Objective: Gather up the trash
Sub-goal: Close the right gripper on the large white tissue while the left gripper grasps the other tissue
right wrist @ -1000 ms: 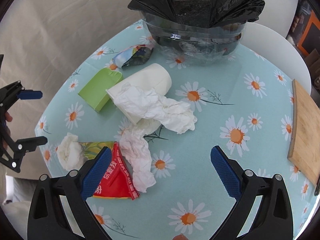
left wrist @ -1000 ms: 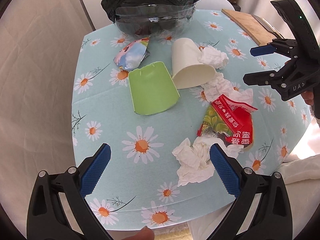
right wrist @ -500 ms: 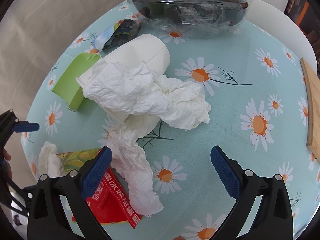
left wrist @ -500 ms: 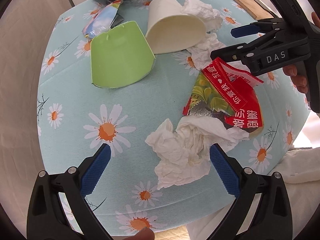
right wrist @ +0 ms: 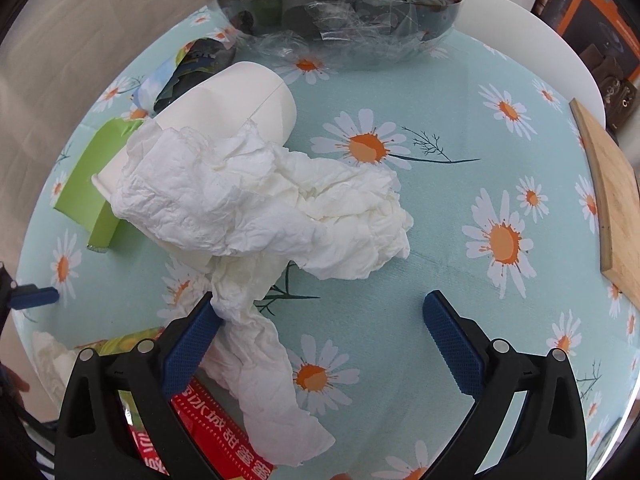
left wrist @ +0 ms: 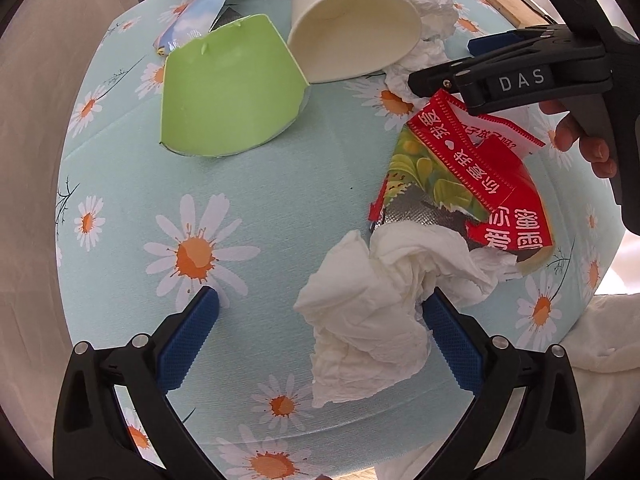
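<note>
Trash lies on a daisy tablecloth [left wrist: 280, 184]. My left gripper [left wrist: 320, 304] is open, low over the cloth; a crumpled white tissue [left wrist: 372, 316] lies between its pads, against the right one. A red snack wrapper [left wrist: 472, 168] lies just behind it. My right gripper [right wrist: 320, 308] is open over a larger crumpled tissue [right wrist: 256, 204] and a tissue strip [right wrist: 260, 372] by its left pad; it also shows in the left wrist view [left wrist: 516, 76]. A white paper cup [left wrist: 352, 40] and green cup [left wrist: 228, 88] lie on their sides.
A clear bin with a black bag [right wrist: 340, 4] stands at the table's far edge. A blue foil packet [left wrist: 200, 16] lies near it. A wooden board [right wrist: 612, 208] lies at the right. The table edge is close below both grippers.
Both grippers have moved forward and down toward the table. The left now brackets the near tissue; the right has closed in on the large tissue. Both stay open.
</note>
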Demonstrator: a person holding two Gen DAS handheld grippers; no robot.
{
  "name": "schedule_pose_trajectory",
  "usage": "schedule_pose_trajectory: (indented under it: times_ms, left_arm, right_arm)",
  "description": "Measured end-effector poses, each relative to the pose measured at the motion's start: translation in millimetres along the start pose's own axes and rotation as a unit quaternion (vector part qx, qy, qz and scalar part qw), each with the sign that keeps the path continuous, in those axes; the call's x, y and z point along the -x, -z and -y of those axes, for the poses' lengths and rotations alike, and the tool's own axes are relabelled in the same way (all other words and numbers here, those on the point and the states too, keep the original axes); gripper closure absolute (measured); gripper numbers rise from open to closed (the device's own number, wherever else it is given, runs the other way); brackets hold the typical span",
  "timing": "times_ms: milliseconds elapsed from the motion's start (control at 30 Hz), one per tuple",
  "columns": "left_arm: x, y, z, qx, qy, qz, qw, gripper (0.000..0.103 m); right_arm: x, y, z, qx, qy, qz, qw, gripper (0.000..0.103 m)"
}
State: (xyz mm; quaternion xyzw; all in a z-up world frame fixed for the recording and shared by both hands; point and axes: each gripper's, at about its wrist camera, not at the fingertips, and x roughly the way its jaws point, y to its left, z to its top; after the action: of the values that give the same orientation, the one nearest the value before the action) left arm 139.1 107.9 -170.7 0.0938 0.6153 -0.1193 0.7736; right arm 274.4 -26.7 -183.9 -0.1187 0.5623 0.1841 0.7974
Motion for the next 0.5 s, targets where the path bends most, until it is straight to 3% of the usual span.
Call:
schedule_pose_trajectory:
  times_ms: [267,333,367,400,433,467,500]
  left_arm:
    - [-3,-8,-1,0.054,-0.011,0.011,0.9984,0.005]
    - [-1,-6,-3,0.068,-0.015,0.012,0.9975,0.007]
    - [2,-5,-1,0.069,-0.015,0.017,0.9974,0.018]
    - [7,-2,0,0.07,-0.012,0.02,0.9973,0.027]
    - [12,4,3,0.073,-0.005,0.021,0.9971,0.053]
    - [15,6,3,0.08,0.009,0.016,0.9966,0.076]
    - [18,9,3,0.089,0.018,0.011,0.9958,0.077]
  right_arm:
    - [-2,-3,4,0.024,-0.007,-0.01,1.0,0.007]
    - [-1,-1,2,0.03,-0.005,0.004,1.0,0.013]
    - [2,1,0,0.038,-0.011,0.009,0.999,0.021]
    - [8,2,-3,0.052,-0.017,0.016,0.998,0.051]
    - [14,3,-5,0.067,-0.024,0.018,0.997,0.091]
    - [16,3,-6,0.073,-0.032,0.008,0.997,0.092]
    - [18,4,-3,0.069,-0.047,0.004,0.996,0.092]
